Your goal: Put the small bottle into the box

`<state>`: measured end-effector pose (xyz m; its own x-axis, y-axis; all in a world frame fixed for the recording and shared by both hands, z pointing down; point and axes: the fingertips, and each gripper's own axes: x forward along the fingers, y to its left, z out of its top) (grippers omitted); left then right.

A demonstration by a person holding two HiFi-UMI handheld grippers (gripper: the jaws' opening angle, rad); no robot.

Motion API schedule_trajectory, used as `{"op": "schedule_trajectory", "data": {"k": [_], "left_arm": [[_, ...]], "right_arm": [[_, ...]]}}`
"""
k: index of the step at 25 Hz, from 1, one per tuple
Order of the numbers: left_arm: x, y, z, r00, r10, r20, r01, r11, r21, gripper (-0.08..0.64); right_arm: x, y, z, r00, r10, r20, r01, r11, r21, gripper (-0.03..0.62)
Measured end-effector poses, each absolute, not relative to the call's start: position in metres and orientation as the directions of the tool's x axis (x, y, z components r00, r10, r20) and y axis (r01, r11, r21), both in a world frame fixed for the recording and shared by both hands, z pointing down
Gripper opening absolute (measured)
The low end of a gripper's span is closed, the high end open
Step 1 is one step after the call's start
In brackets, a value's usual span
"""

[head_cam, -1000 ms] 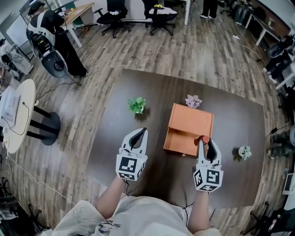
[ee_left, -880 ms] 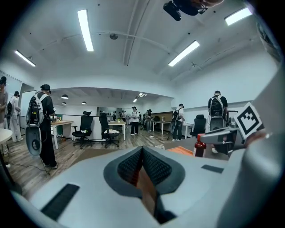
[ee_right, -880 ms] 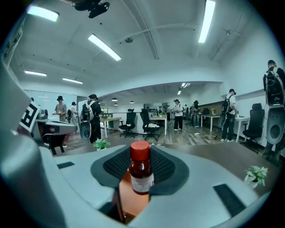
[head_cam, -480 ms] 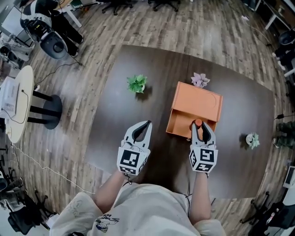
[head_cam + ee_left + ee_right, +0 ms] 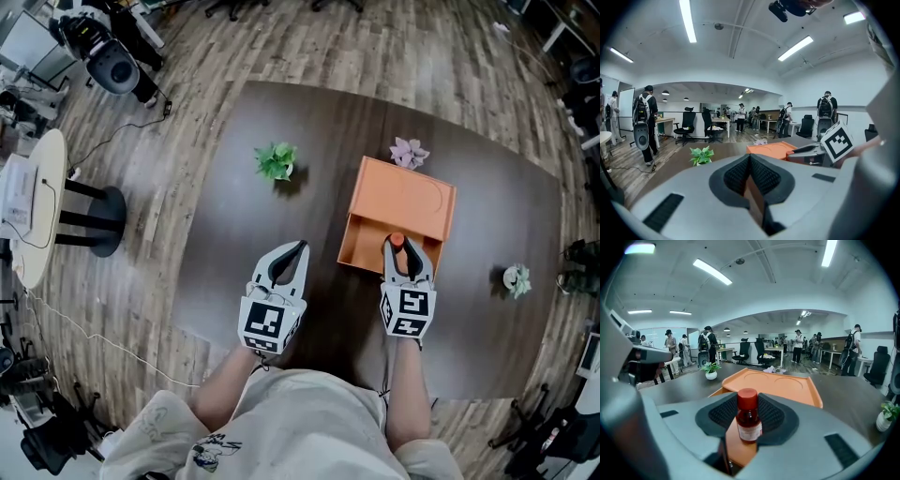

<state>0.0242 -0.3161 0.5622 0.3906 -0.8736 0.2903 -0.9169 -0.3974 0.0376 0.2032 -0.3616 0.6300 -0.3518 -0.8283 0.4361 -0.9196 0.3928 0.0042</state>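
Head view puts the right gripper (image 5: pixel 397 246), a second ago at the front right corner of the box (image 5: pixel 403 197), now over that smooth orange box's open front compartment. Its ribbed black pads pinch the small bottle (image 5: pixel 397 241) upright: dark body, round red cap, pale label. The left gripper (image 5: pixel 298 247) is pressed together and empty above the dark wood-grain table (image 5: pixel 234 187).

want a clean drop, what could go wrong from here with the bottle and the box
The small bottle in the right tongs hangs close to the near wall of the orange box; released here, it might catch the rim and tip. Nothing braces the box, so a bump could slide it.
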Motion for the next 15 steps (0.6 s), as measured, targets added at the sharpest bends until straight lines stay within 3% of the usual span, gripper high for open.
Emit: {"op": "schedule_trajectory", "data": {"k": [15], "left_arm": [[0.037, -0.309, 0.567, 0.428, -0.855, 0.293, -0.901, -0.43, 0.06, 0.002]], "right_arm": [[0.213, -0.337, 0.636, -0.333, -0.835, 0.439, -0.925, 0.379, 0.021, 0.135]]}}
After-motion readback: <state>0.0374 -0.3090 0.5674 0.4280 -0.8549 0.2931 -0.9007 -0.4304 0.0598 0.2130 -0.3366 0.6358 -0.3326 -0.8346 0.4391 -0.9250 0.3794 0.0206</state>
